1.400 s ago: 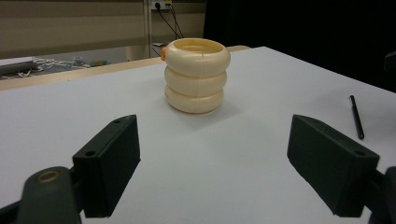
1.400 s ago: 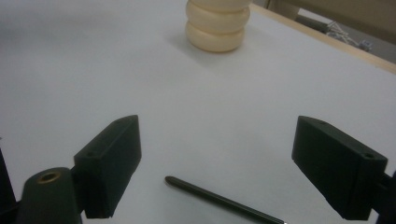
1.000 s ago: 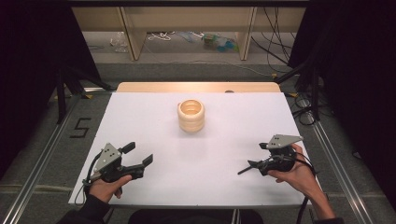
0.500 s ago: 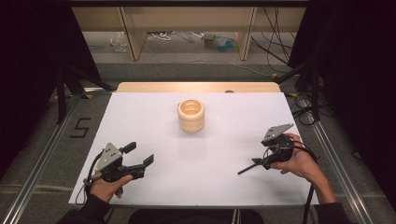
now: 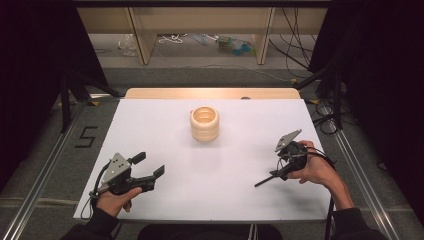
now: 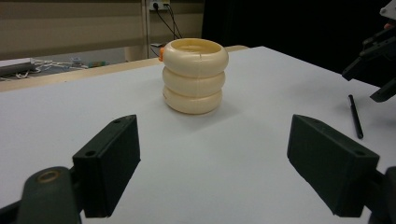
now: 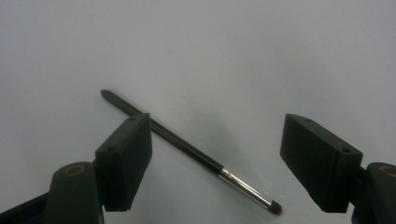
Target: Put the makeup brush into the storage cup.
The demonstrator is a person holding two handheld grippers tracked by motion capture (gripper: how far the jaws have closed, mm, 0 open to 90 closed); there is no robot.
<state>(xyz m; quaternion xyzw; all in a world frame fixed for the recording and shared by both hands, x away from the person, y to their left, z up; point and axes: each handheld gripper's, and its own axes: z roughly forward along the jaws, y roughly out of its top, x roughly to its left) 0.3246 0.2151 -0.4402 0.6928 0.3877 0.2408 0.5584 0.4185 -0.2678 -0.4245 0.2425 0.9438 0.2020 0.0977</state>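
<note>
A cream holder of three stacked rings [image 5: 204, 123] stands upright at the middle of the white board [image 5: 150, 125]; in the left gripper view the holder [image 6: 195, 77] is straight ahead. A thin black brush with a metal ferrule [image 7: 187, 149] lies flat on the board at the right [image 5: 264, 181]. My right gripper [image 7: 215, 140] points down over it. Its jaws have just been closing a little but still stand wide, with the brush on the board between them and neither pad pressing on it. My left gripper [image 5: 149, 165] rests near the front left, open with nothing between its jaws.
A wooden strip [image 5: 210, 93] borders the board's far edge. Beyond it are shelf legs and loose cables [image 5: 300, 45] on the floor. Metal rails [image 5: 45, 170] run along both sides. In the left gripper view the right gripper [image 6: 378, 60] hangs at the upper right above the brush [image 6: 355, 116].
The right hand has shifted toward the far side and tipped its gripper nose-down over the brush. The left gripper and the holder have stayed put.
</note>
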